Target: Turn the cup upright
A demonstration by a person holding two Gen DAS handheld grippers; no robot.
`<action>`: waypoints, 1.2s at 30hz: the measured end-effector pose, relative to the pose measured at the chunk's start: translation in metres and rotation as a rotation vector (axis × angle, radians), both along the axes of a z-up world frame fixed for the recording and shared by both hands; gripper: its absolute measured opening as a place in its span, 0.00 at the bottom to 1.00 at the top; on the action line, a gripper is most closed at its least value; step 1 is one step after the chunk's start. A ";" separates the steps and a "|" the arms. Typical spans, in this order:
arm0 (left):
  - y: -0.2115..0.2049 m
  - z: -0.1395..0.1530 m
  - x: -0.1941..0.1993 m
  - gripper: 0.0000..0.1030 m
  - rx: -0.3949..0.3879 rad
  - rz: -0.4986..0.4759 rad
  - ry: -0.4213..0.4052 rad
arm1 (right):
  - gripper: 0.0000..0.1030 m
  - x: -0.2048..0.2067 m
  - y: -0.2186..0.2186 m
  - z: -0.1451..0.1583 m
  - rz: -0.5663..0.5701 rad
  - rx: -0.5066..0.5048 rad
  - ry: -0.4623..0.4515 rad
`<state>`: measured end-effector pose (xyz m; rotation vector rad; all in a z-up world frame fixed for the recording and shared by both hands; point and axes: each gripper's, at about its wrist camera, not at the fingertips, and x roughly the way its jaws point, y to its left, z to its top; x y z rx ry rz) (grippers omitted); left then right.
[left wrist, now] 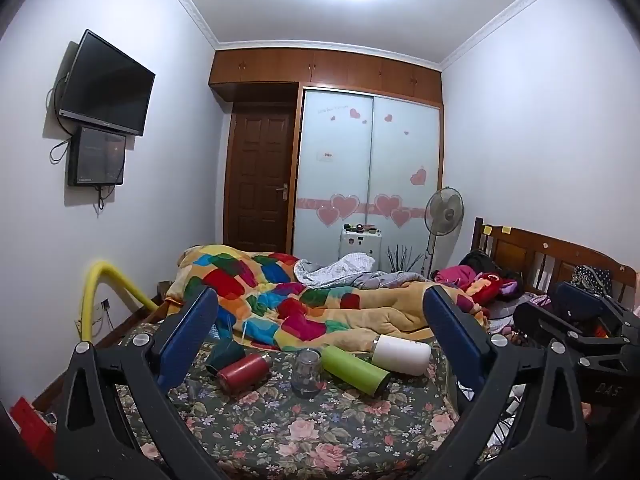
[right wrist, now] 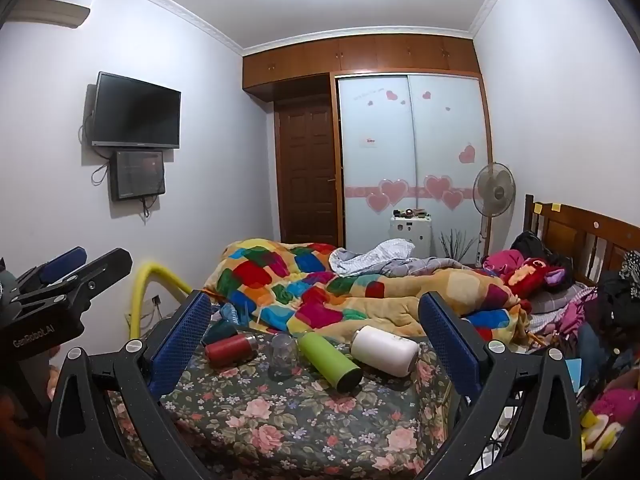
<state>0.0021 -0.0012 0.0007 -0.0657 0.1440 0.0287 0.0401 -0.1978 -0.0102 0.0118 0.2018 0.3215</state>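
Several cups lie on the floral bedsheet [left wrist: 304, 436]. A red bottle [left wrist: 244, 372], a green bottle [left wrist: 354, 370] and a white bottle [left wrist: 402, 354] lie on their sides; a dark teal cup [left wrist: 226, 354] lies tipped at the left. A clear glass [left wrist: 306, 372] stands among them, narrower end up. The same set shows in the right wrist view: red [right wrist: 232, 349], clear glass [right wrist: 284, 356], green [right wrist: 330, 360], white [right wrist: 386, 350], teal [right wrist: 220, 332]. My left gripper [left wrist: 320, 316] is open and empty, short of the cups. My right gripper [right wrist: 316, 320] is open and empty too.
A colourful quilt [left wrist: 288, 300] is bunched behind the cups. A wooden headboard [left wrist: 540, 256] and piled clothes are at the right, a yellow padded rail [left wrist: 104, 284] at the left. A fan [left wrist: 444, 216] and wardrobe stand at the back.
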 end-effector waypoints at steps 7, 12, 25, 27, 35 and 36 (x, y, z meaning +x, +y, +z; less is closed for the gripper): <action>-0.004 0.001 0.000 1.00 -0.016 -0.021 -0.022 | 1.00 0.000 0.000 0.000 -0.002 0.005 -0.003; -0.009 0.008 -0.013 1.00 -0.009 -0.014 -0.028 | 1.00 0.003 0.007 0.001 -0.002 0.002 -0.004; 0.001 0.002 -0.008 1.00 -0.019 -0.024 -0.024 | 1.00 -0.002 0.005 0.004 0.003 0.002 -0.009; 0.000 0.002 -0.008 1.00 -0.019 -0.023 -0.024 | 1.00 0.000 0.010 0.001 0.004 0.002 -0.006; 0.001 0.003 -0.008 1.00 -0.024 -0.030 -0.019 | 1.00 -0.006 0.007 0.006 0.008 0.002 -0.003; 0.000 0.003 -0.008 1.00 -0.022 -0.030 -0.021 | 1.00 -0.006 0.007 0.005 0.008 0.004 -0.002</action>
